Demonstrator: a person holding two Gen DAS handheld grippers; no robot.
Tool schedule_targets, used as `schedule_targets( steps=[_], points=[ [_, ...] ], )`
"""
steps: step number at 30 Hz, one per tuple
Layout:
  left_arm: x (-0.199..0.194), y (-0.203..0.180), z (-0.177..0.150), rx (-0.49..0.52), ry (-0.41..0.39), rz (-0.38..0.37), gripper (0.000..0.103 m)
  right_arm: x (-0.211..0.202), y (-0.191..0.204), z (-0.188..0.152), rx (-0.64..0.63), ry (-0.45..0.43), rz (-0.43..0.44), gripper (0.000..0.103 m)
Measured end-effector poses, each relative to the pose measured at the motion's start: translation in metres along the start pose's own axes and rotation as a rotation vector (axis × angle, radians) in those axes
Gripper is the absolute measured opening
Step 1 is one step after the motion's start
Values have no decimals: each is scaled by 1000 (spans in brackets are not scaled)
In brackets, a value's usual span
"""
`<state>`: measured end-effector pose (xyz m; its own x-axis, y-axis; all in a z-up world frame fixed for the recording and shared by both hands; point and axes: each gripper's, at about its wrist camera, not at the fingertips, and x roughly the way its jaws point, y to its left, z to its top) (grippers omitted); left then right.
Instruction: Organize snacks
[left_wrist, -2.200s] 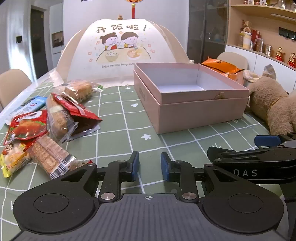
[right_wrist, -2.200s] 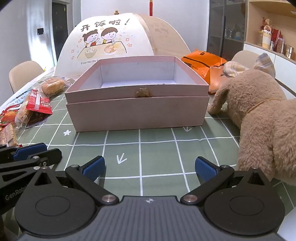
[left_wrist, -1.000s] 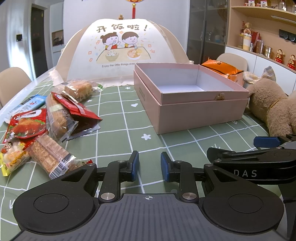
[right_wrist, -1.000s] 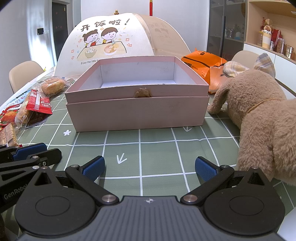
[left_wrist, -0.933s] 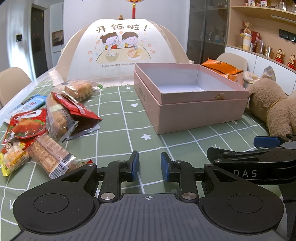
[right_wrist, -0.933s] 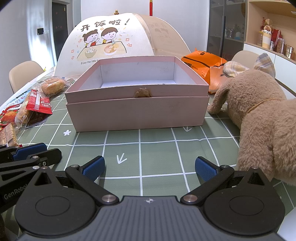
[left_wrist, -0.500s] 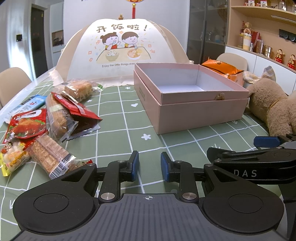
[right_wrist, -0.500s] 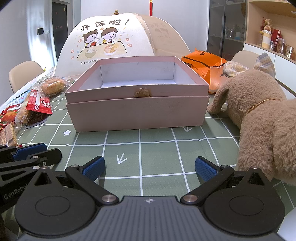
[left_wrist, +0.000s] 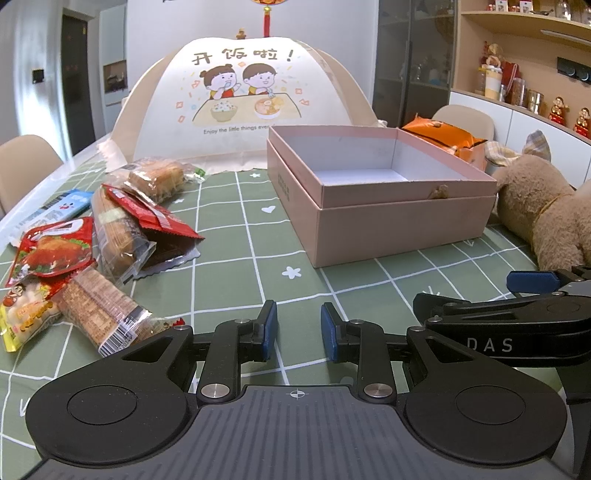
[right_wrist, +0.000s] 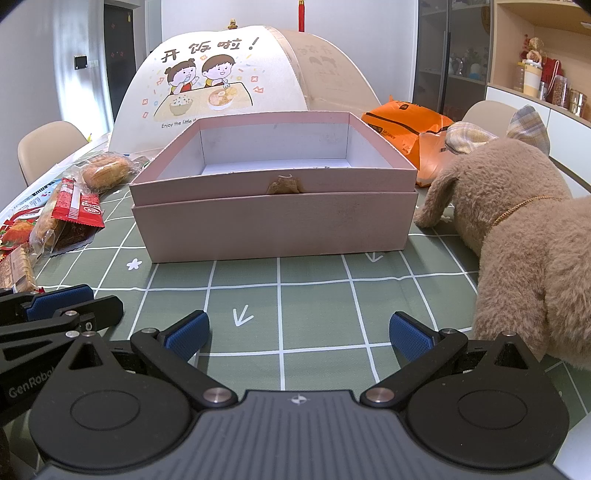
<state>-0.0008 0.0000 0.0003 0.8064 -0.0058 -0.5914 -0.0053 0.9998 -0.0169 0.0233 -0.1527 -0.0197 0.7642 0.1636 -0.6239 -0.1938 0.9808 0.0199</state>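
Snack packets lie in a loose heap on the left side of the green grid-patterned table (left_wrist: 229, 280): a red sachet printed with roast chicken (left_wrist: 53, 247), a clear-wrapped brown wafer bar (left_wrist: 99, 308), a yellow packet (left_wrist: 22, 314) at the near edge, a clear-wrapped cake slice (left_wrist: 120, 232) with a torn red foil wrapper (left_wrist: 155, 218) lying over it, a clear-wrapped bun (left_wrist: 157, 177) farther back, and a blue and white bar (left_wrist: 55, 208) at the far left. None is inside the open pink cardboard box (left_wrist: 373, 195), which sits well apart to the right of the heap, its white interior bare. Beyond both stands a white domed food cover printed with two cartoon children (left_wrist: 243, 99). A brown plush dog (right_wrist: 532, 229) lies just beside the box's right side, with an orange plastic bag (right_wrist: 406, 125) behind it.

Low over the near table, the left gripper (left_wrist: 294, 328) holds nothing, its blue-padded fingers drawn close with a narrow gap between them. The right gripper (right_wrist: 299, 332) hovers beside it, spread wide and likewise holding nothing, facing the box's front wall.
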Motion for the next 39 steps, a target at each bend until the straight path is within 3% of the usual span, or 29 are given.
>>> schedule_targets(
  steps=[28,32,35,39],
  points=[
    [1,-2,0,6,0,4,31,2,0,-5,11,2,4,103],
    [1,-2,0,7,0,4,30,-2,3,0,-11,185,21,103],
    [1,-2,0,4,0,2,30,0,5,4,-13,227,11,103],
    [-3,16,4,-56,26,-76,31,5,5,16,-49,311,43,103]
  ],
)
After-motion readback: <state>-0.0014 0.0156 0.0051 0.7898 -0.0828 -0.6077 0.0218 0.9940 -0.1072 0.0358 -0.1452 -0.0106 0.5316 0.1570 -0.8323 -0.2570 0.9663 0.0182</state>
